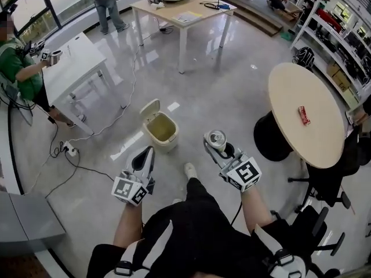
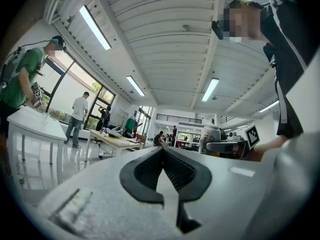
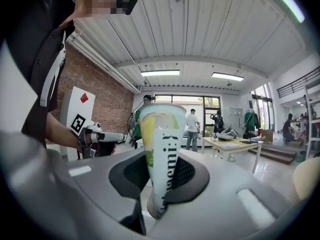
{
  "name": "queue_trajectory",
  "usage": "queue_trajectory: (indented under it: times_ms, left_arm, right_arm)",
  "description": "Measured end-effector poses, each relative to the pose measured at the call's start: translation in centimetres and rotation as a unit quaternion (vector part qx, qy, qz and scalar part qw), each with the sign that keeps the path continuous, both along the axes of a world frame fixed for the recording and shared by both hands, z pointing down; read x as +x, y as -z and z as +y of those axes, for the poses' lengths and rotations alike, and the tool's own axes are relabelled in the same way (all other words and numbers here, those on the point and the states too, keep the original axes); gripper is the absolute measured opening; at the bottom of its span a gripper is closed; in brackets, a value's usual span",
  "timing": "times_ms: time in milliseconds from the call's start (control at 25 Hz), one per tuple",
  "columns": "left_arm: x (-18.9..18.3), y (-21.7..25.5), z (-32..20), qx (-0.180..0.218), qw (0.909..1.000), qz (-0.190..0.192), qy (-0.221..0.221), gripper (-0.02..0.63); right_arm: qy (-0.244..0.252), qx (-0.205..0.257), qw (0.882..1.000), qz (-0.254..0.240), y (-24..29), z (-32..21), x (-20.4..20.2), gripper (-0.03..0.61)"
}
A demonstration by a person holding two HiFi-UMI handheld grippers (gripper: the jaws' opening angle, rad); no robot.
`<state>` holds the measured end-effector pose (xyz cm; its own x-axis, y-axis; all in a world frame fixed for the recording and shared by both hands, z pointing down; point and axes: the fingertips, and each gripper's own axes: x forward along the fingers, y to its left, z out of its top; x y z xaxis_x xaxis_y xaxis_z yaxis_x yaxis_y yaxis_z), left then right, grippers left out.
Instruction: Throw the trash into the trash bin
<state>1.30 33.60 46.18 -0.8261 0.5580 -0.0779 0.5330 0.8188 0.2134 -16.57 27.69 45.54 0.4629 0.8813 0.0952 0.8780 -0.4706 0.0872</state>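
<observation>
A white drink can (image 1: 217,138) with yellow-green print stands upright in my right gripper (image 1: 214,145), whose jaws are shut on its lower half. In the right gripper view the can (image 3: 161,134) fills the middle between the dark pads (image 3: 192,176). The cream trash bin (image 1: 161,130) stands on the floor with its lid flipped up, a little ahead and left of the can. My left gripper (image 1: 147,153) hovers just in front of the bin, jaws pressed together and empty; its tips (image 2: 162,153) meet in the left gripper view. Beyond them the can (image 2: 210,138) shows again.
A round wooden table (image 1: 313,86) with a small red packet (image 1: 304,115) stands at right. A white table (image 1: 72,68) is at left with a person in green (image 1: 20,68) beside it. Cables and a power strip (image 1: 71,151) lie on the floor left of the bin.
</observation>
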Motion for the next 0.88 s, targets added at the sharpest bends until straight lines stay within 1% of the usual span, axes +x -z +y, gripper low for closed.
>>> queue_trajectory:
  times_ms: [80, 160, 280, 400, 480, 640, 760, 880]
  left_arm:
    - [-0.6, -0.2, 1.8, -0.006, 0.9999, 0.007, 0.009, 0.002]
    - [-1.4, -0.1, 4.2, -0.011, 0.9995, 0.008, 0.029, 0.002]
    - [-2.3, 0.3, 7.5, -0.009, 0.998, 0.009, 0.062, 0.002]
    - [-4.0, 0.7, 9.9, -0.012, 0.9972, 0.015, 0.073, 0.002]
    - [-5.2, 0.8, 11.6, -0.011, 0.9964, 0.015, 0.082, 0.002]
    - [-7.0, 0.5, 14.7, -0.001, 0.9939, 0.019, 0.108, 0.002]
    - [-7.7, -0.4, 16.4, 0.007, 0.9922, 0.023, 0.122, 0.002]
    - [-7.7, -1.9, 17.2, 0.022, 0.9903, 0.027, 0.135, 0.002]
  right_arm:
    - [0.016, -0.001, 1.0, 0.008, -0.3, 2.5, -0.6, 0.067]
    - [0.032, -0.002, 0.999, 0.01, -0.4, 5.5, -1.5, 0.067]
    - [0.062, -0.003, 0.998, -0.014, -0.3, 9.7, -1.8, 0.067]
    - [0.098, -0.014, 0.995, -0.025, -0.8, 12.9, -2.0, 0.067]
    - [0.111, -0.009, 0.994, -0.017, -0.9, 14.9, -2.7, 0.067]
    - [0.135, 0.007, 0.99, 0.027, -0.8, 18.3, -4.4, 0.067]
    - [0.149, 0.019, 0.988, 0.031, -1.3, 20.4, -5.1, 0.067]
    - [0.163, 0.039, 0.986, 0.027, -2.7, 22.0, -5.0, 0.067]
